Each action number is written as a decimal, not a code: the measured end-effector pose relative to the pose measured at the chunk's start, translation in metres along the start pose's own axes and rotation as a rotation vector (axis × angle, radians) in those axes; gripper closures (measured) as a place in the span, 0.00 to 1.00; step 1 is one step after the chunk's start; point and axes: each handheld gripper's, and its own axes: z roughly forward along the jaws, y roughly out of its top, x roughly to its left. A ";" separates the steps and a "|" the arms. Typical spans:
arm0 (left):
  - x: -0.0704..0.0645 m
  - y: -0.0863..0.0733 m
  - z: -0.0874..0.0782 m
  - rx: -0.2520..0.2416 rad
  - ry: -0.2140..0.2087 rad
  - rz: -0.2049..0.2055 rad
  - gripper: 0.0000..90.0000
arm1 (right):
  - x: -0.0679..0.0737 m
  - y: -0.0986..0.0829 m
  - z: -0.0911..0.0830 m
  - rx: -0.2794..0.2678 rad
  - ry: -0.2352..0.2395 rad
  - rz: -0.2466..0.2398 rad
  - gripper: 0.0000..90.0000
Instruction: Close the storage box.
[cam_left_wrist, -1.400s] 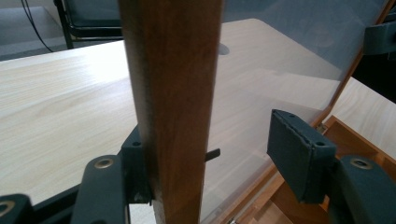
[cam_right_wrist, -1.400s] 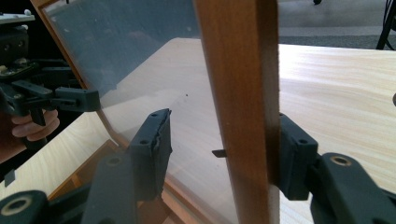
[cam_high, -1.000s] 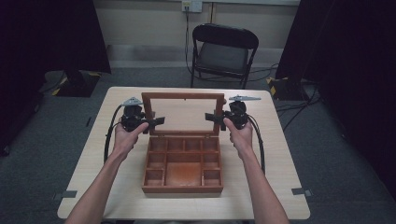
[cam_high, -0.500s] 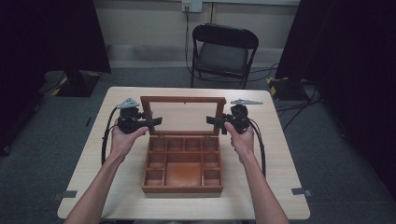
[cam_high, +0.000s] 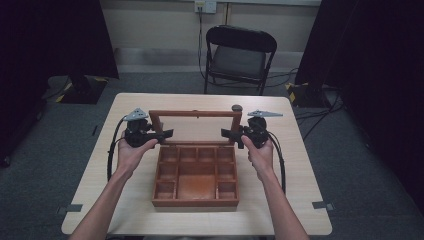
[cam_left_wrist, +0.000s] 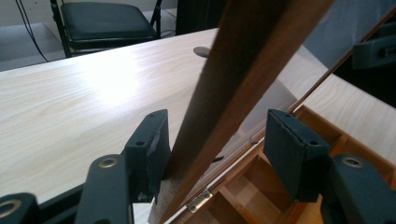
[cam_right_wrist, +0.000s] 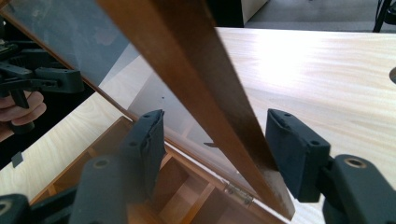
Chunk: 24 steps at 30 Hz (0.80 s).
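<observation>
A wooden box sits in the middle of the table, its compartments open to view and bare as far as I can see. Its glass-paned lid stands raised at the far edge, roughly upright on its hinges.

The left gripper is at the lid's left upright, and the right gripper is at the right one. In the left gripper view the jaws are spread, with the left side rail between them; one pad seems to touch the wood near its base, the other stands clear. In the right gripper view the jaws are likewise spread around the right side rail, and neither pad clearly presses on it. A small brass hinge shows just below the rail.

So the lid is up and the box is open. Neither gripper is pinching the frame, and I judge the lid stands by itself. What remains, I would guess, is either to let go and draw the hands away, or to take hold of both rails and swing the lid down.

A small dark disc lies on the table beyond the lid's far right corner, and a folding chair stands past the table.
</observation>
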 end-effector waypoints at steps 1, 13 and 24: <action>0.000 -0.001 -0.001 0.005 0.000 0.007 0.46 | 0.001 -0.001 -0.001 0.001 -0.006 0.002 0.42; -0.004 -0.013 -0.005 -0.002 -0.009 -0.031 0.43 | 0.005 -0.009 -0.006 -0.002 0.003 -0.014 0.39; -0.009 -0.015 -0.009 0.017 -0.004 -0.017 0.43 | 0.010 -0.014 -0.013 0.005 -0.001 -0.015 0.36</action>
